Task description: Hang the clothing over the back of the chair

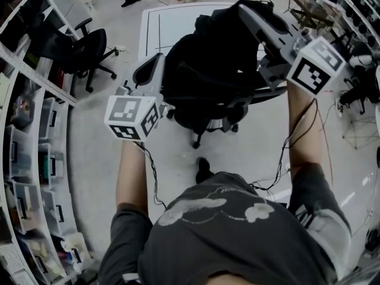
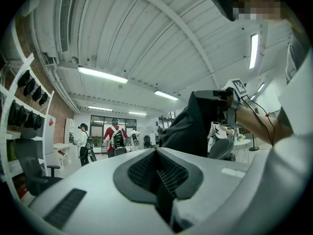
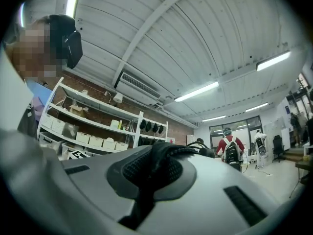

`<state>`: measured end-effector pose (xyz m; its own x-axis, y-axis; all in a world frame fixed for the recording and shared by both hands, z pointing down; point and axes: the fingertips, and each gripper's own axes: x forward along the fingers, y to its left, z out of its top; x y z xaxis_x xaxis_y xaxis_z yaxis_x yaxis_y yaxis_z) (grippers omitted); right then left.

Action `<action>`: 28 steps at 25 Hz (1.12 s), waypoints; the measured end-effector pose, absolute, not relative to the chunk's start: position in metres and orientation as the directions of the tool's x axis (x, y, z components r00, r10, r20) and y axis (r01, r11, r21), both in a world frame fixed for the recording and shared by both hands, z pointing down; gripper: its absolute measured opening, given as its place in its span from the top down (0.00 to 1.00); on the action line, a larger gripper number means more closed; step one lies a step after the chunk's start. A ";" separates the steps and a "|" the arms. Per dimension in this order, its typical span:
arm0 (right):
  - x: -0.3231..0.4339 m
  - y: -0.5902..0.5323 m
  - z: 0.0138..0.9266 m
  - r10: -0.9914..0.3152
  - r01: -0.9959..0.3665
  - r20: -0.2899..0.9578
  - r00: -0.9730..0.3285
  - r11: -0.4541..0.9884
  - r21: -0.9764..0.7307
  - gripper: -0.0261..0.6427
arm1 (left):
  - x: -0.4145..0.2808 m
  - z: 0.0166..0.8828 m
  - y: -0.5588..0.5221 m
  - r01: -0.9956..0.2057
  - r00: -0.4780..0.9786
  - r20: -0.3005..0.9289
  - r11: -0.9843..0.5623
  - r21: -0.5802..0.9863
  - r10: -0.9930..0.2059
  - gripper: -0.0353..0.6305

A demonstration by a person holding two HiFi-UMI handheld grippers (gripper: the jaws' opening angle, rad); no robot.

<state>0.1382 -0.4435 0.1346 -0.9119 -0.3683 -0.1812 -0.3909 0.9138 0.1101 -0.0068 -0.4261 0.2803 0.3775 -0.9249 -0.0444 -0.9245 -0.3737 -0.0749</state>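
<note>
- The left gripper [image 2: 156,153] had its jaws pressed together, and a thin edge of the black clothing [image 1: 219,52] was pinched between its dark mesh pads.
- The right gripper [image 3: 159,151] was also clamped tight. A bunched ridge of the same black fabric rose out from between its pads.
- The clothing hung stretched between the two grippers. In the head view the left gripper held its left edge and the right gripper held its upper right corner.
- The garment was spread over the top of a black wheeled office chair [image 1: 208,117] and hid the backrest. Only the seat, an armrest and the star base showed below it. Whether the fabric already rested on the backrest could not be told.
- Just beyond the chair stood a white table with thin dark lines [image 1: 155,25], partly covered from view by the clothing.
- A second black office chair [image 1: 89,49] stood well apart to the left, near the shelving.
- White metal shelving [image 1: 41,79] ran along the left side and held translucent plastic bins [image 1: 24,198]. Their contents were too blurred to name.
- In the right gripper view, a row of white boxes [image 3: 93,142] sat on one shelf with nothing of their insides showing. A row of dark rounded items [image 3: 151,128] sat on the top shelf of the next unit.
- A person in a red top with a white backpack [image 3: 230,148] stood well apart at the far end of the room.
</note>
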 end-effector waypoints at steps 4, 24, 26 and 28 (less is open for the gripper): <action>0.144 -0.400 0.122 -0.373 -0.402 -0.208 -0.904 0.908 0.118 0.97 | -0.006 0.275 -0.385 -0.925 0.379 -0.054 -0.376 -0.061 -0.924 0.94; 0.198 -0.199 0.179 -0.485 -0.503 -0.231 -0.843 0.864 0.021 0.97 | 0.045 0.284 -0.190 -0.896 0.445 -0.055 -0.444 -0.029 -0.894 0.94; 0.202 -0.178 0.182 -0.484 -0.504 -0.232 -0.844 0.863 0.030 0.97 | 0.049 0.289 -0.173 -0.894 0.448 -0.053 -0.448 -0.018 -0.892 0.95; 0.205 -0.159 0.187 -0.483 -0.504 -0.227 -0.846 0.863 0.041 0.97 | 0.054 0.292 -0.156 -0.897 0.442 -0.055 -0.442 -0.017 -0.895 0.95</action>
